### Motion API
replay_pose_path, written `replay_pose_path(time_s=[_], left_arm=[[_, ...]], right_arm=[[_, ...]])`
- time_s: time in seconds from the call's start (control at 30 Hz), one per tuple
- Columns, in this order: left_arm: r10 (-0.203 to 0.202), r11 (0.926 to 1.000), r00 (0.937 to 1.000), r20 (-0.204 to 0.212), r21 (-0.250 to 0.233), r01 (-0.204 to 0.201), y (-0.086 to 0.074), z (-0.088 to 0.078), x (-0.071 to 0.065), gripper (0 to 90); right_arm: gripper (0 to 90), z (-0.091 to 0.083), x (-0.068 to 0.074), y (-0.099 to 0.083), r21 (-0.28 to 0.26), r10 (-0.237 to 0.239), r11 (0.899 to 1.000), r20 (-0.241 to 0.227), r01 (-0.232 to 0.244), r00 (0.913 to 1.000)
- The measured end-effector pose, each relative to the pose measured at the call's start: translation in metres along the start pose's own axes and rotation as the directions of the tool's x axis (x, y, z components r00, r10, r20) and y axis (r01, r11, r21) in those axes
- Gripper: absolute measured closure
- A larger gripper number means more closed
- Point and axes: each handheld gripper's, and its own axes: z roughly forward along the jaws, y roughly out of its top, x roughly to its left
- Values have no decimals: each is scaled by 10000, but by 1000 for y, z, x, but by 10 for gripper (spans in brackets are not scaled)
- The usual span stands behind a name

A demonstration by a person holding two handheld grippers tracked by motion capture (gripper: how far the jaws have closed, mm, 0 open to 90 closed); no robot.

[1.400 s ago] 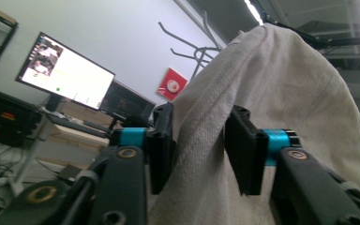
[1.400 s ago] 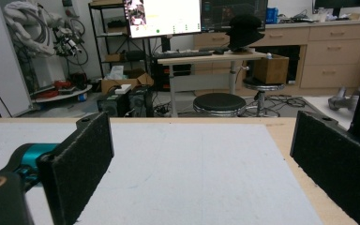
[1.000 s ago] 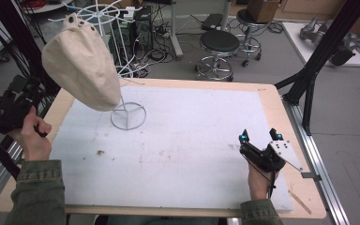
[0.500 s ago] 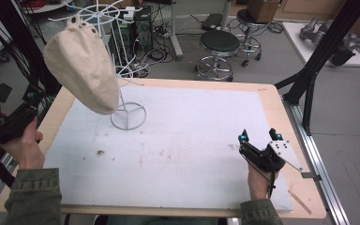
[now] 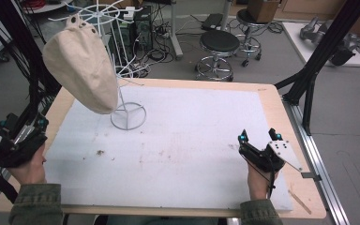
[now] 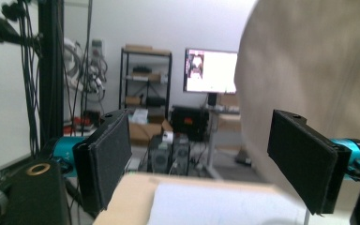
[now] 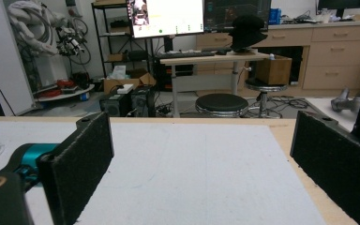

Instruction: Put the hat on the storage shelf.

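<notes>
Down and away from the hat (image 5: pixel 82 70) went the left gripper (image 5: pixel 21 136), jaws just opened, empty. Right gripper (image 5: pixel 258 137) gapes empty too. A bump could tip the wire stand (image 5: pixel 127 110).

The left gripper (image 5: pixel 21 136) sits in the person's hand at the near left, jaws having just been opening, now wide with nothing between them. The right gripper (image 5: pixel 258 137) rests near right, jaws parted, empty.
</notes>
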Motion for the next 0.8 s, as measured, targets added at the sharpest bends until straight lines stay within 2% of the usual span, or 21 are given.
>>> replay_pose_path(time_s=[0.07, 0.2, 0.27, 0.43, 0.6, 0.8], left_arm=[[-29, 9997, 10000, 33, 255, 28, -10, -1, 2, 219], [-460, 9968, 9989, -16, 652, 461, -25, -2, 9, 219], [-319, 9959, 9995, -83, 848, 325, -33, -2, 10, 219], [-299, 9897, 9995, -80, 1399, 308, -54, -4, 11, 221], [-298, 9847, 9995, 48, 1722, 285, -61, -5, 8, 221], [-391, 9834, 9992, 66, 1774, 373, -63, -8, 8, 221]], right_arm=[[54, 0, 0, 0, 29, 13, 10000, 3, -13, 10000], [53, 0, 1, 0, 30, -18, 10000, -32, 18, 10000], [53, 0, 1, 0, 34, -29, 10000, -27, 29, 10000], [53, -1, 0, 0, 24, 12, 10000, 5, -12, 10000], [53, -2, 1, 1, -16, 11, 10000, -10, -11, 10000], [53, -4, 1, 1, -42, 80, 10000, -21, -80, 10000]])
